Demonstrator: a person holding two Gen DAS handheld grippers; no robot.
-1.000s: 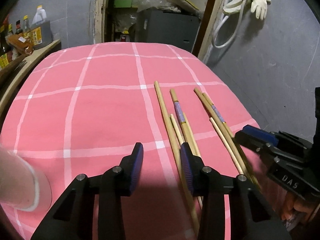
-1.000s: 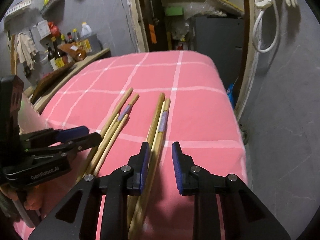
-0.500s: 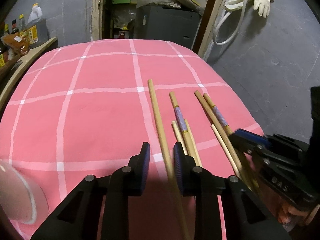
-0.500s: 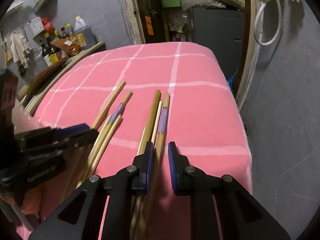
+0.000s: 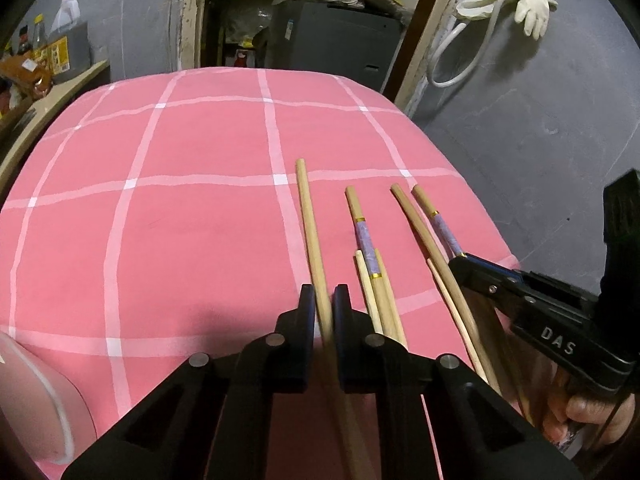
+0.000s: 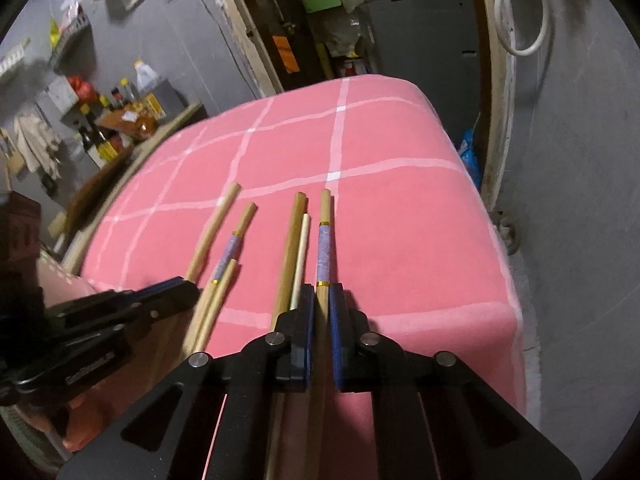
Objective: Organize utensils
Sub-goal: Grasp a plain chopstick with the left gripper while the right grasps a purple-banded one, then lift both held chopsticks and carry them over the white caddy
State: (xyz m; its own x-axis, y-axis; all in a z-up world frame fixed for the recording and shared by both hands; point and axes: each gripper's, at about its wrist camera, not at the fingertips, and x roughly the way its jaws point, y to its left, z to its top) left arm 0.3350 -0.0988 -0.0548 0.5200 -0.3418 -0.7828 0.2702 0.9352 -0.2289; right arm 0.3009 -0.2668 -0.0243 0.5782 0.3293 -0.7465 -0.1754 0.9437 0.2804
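Note:
Several wooden chopsticks lie lengthwise on a pink checked tablecloth. My left gripper is shut on a long plain chopstick, the leftmost one. Right of it lie a purple-banded chopstick with two thin pale ones, then a plain thick one. My right gripper is shut on the other purple-banded chopstick, the rightmost one. The right gripper also shows in the left wrist view, and the left gripper in the right wrist view.
A pale pink cup stands at the table's near left corner. A wooden shelf with bottles runs along the left side. The table's right edge drops to a grey floor. A grey cabinet stands behind the table.
Both grippers have closed from open. The left has shut on the long plain chopstick, the right on the purple-banded one.

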